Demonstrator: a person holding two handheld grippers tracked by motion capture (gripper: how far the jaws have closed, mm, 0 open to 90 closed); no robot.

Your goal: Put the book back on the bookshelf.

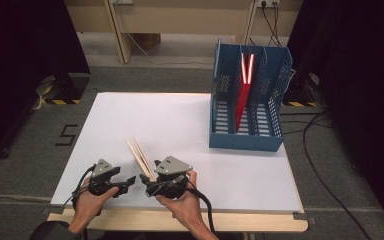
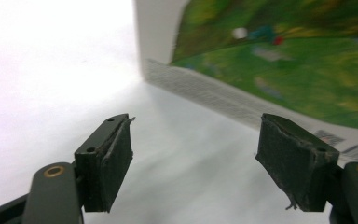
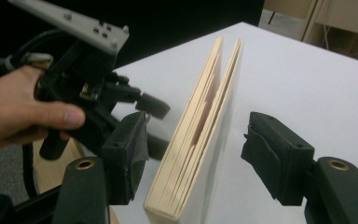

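**Book standing on edge between released jaws — tip-over risk**

The book stands upright on its edge at the near side of the white table, pages slightly fanned. In the right gripper view it sits between the two pads of the right gripper, with a visible gap on each side; the jaws stand apart and neither pad presses on the covers. The left gripper rests just beside the book on the person's left, its jaws also apart with nothing between them; the left gripper view looks along the table at the book's green cover.

Well apart, at the far right of the table, stands a blue file rack with a red book leaning in its middle compartment.

Hazards, as judged:
- The book is unsupported. A light knock from either pad would likely topple it flat.
- The fanned pages may let a cover splay, shifting the balance.
- Closing off-centre could pinch only some pages, so the rest sags or slips on lifting.
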